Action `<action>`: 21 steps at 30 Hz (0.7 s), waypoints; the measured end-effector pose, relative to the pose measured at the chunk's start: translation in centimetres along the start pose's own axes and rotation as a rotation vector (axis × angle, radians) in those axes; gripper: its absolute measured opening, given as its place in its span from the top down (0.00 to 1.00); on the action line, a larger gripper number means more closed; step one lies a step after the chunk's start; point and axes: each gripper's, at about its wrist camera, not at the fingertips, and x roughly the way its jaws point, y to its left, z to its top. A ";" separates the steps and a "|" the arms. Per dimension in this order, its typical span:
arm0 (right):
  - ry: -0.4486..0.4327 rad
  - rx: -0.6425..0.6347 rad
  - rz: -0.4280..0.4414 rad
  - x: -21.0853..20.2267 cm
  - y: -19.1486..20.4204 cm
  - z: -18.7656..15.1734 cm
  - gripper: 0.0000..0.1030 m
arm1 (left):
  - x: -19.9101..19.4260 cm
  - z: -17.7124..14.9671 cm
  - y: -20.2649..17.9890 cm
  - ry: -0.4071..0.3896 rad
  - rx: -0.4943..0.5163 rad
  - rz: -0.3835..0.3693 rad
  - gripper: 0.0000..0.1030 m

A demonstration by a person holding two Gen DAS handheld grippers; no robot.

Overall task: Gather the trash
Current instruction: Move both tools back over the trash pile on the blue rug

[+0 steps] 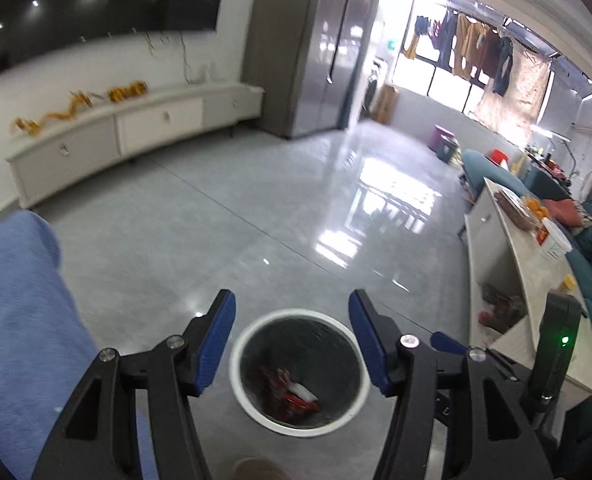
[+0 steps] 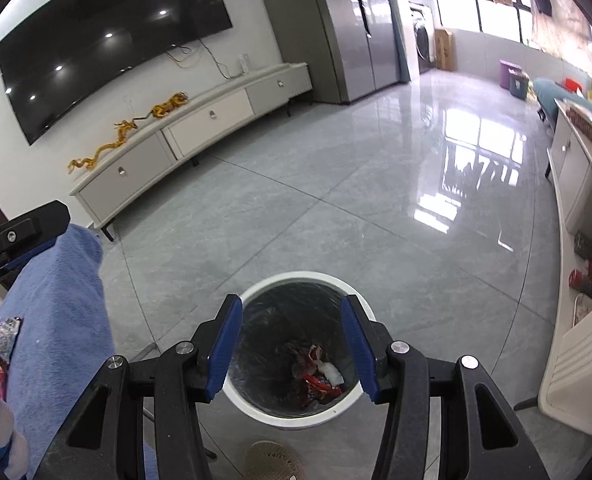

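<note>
I judge the job partly done: red wrappers (image 2: 317, 386) already lie in the white bin (image 2: 296, 414) at the bottom centre. My right gripper (image 2: 292, 346) and left gripper (image 1: 292, 342) hang over it, fingers spread wide, holding nothing. A foil packet (image 2: 3, 336) waits on the blue blanket (image 2: 56, 320), lower left.

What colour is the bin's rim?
The round trash bin's rim is white, around a dark liner; the right wrist view shows it best.
</note>
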 end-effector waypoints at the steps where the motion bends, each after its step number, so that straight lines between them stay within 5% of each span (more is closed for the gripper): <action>1: -0.006 -0.009 0.001 -0.3 0.4 0.1 0.52 | -0.8 0.0 0.1 -0.016 0.001 0.014 0.45; 21: -0.155 -0.207 0.111 -8.4 10.7 0.8 0.49 | -17.0 -2.0 7.4 -0.259 -0.087 0.254 0.44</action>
